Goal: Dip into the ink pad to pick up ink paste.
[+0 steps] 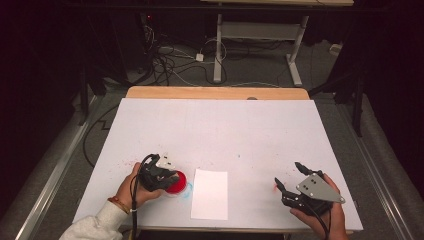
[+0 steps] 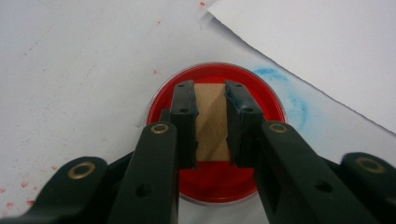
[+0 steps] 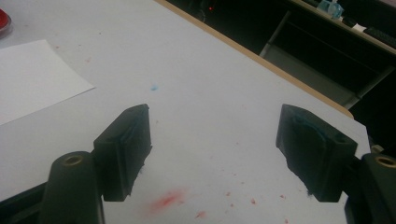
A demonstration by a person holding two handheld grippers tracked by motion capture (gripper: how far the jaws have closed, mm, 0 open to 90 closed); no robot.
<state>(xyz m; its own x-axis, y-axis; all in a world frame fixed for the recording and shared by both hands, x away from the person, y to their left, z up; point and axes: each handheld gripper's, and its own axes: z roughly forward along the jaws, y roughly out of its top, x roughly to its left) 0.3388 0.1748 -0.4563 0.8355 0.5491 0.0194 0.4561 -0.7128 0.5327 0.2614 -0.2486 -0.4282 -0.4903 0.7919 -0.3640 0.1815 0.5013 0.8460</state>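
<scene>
Pinching a small wooden block [image 2: 211, 122] between its two jaws, the left gripper [image 2: 211, 116] holds it down on a round red ink pad [image 2: 215, 182] near the front left of the white table top [image 1: 220, 130]. In the left gripper view the block's long axis runs straight away from the camera, along the jaws, with its flat wooden face up. The pad's red disc shows on every side of the block and sits in a clear rim. A white sheet of paper [image 1: 210, 194] lies just beside the pad on its right, its near corner apart from the rim, with a faint blue smudge [image 2: 294, 100] on the table between them. Red specks [image 2: 18, 186] dot the surface to the pad's left.

The right gripper [image 1: 290, 176] hovers near the front right, well apart from the sheet, jaws spread wide and holding nothing. A red smear [image 3: 168, 199] marks the table under it. The table's middle and far half lie bare as far as the wooden back edge [image 1: 215, 93]. Both hands sit close to the front edge.
</scene>
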